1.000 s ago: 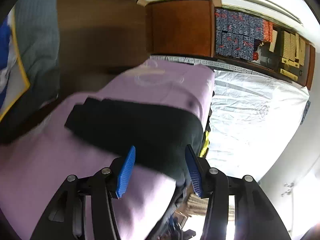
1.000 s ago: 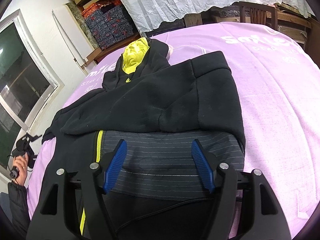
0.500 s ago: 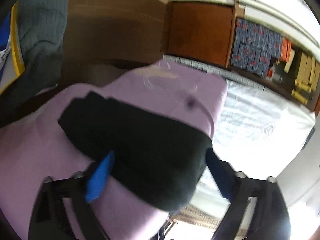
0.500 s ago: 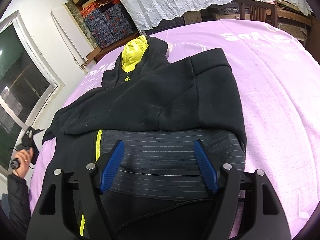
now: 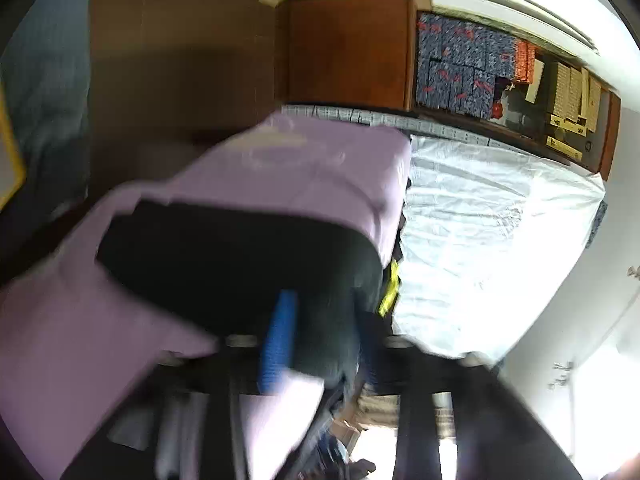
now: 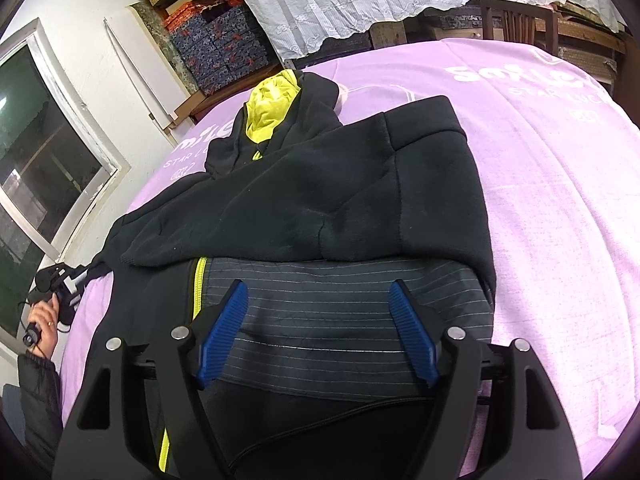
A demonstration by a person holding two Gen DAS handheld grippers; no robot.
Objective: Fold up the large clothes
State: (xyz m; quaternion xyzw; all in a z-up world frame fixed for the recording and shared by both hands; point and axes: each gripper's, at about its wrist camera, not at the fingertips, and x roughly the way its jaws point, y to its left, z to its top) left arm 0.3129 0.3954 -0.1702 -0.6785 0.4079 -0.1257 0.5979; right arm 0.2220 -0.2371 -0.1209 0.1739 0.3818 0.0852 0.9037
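Fingers: left gripper closing around black hoodie edge | right gripper spread, tilted down over hoodie

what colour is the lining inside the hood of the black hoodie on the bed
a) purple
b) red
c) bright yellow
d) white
c, in the right wrist view the hood lining of the black hoodie shows bright yellow, matching the zip.
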